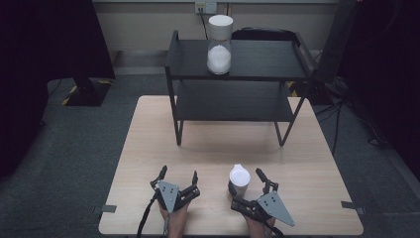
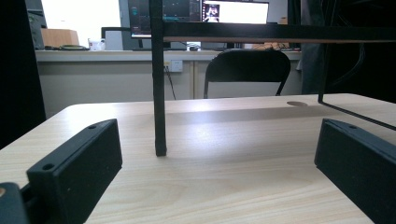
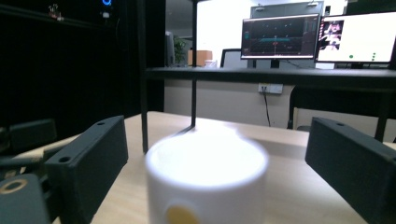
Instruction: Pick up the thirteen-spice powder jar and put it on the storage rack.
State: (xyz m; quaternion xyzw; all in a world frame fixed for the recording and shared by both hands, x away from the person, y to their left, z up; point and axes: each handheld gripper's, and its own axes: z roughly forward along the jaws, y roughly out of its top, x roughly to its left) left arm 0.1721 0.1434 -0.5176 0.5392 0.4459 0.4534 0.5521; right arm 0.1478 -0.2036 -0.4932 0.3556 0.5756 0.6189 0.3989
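Observation:
A small white cup [image 1: 239, 178] stands on the wooden table [image 1: 148, 148] near its front edge. My right gripper [image 1: 246, 182] reaches around it, one black jaw on each side. In the right gripper view the cup [image 3: 205, 172] sits blurred and close between the jaws of the right gripper [image 3: 215, 158], with a gap on both sides, so the gripper is open. My left gripper [image 1: 179, 173] rests on the table to the left of the cup, open. In the left gripper view the left gripper [image 2: 215, 158] has only bare tabletop between its jaws.
A black two-tier shelf rack [image 1: 237, 59] stands at the back of the table, one leg [image 2: 159, 93] straight ahead of the left gripper. On its top shelf is a clear jar [image 1: 219, 47] with a white lid, part full of white powder. Grey carpet surrounds the table.

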